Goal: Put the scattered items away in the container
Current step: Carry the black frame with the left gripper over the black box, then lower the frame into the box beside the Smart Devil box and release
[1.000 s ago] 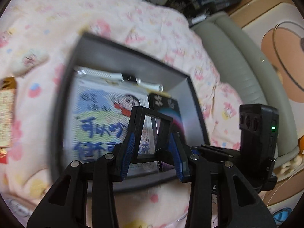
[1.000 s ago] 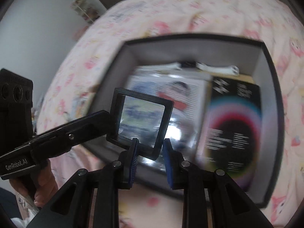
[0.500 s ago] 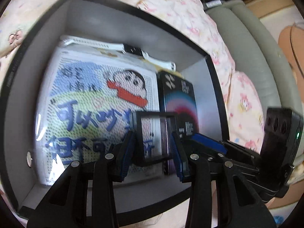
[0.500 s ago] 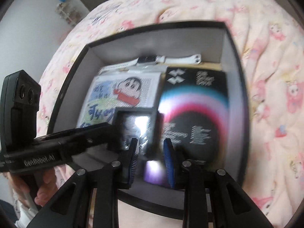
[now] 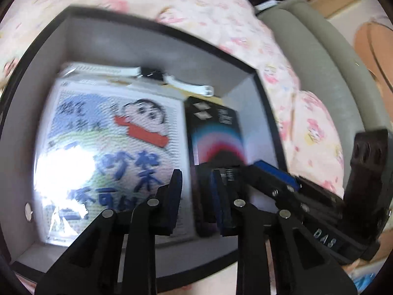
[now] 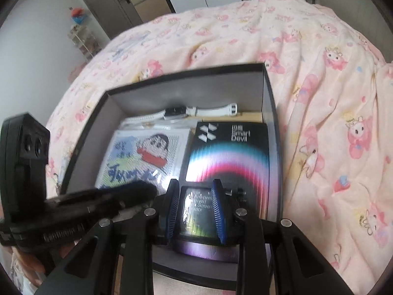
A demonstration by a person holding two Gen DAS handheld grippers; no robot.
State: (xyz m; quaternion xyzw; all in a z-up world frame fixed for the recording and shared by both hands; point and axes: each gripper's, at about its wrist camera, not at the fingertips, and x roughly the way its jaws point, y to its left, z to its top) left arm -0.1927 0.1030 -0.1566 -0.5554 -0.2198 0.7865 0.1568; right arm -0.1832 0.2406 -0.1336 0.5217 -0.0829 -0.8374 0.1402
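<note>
A black-walled, grey-lined box (image 6: 186,91) lies on the pink blanket. It holds a white-strapped watch (image 6: 174,111), a cartoon packet (image 6: 147,152) and a black box with a rainbow arc (image 6: 231,152). My right gripper (image 6: 195,204) is shut on a small black square frame with a clear pane (image 6: 196,211), low over the black box's near end. My left gripper (image 5: 196,191) hovers over the seam between the cartoon packet (image 5: 110,135) and the black box (image 5: 216,127). Its jaws are closing with nothing pressed between them. The frame is too blurred to pick out in the left wrist view.
The pink cartoon-print blanket (image 6: 319,98) surrounds the box (image 5: 152,29) on all sides. A grey padded edge (image 5: 319,61) runs along the blanket's right in the left wrist view. A hand (image 6: 24,263) holds the left gripper. Cabinets and a shelf stand far behind.
Both grippers have come down into the box with the frame. The left gripper's fingers have come off the frame and drawn closer together; the right still holds it.
</note>
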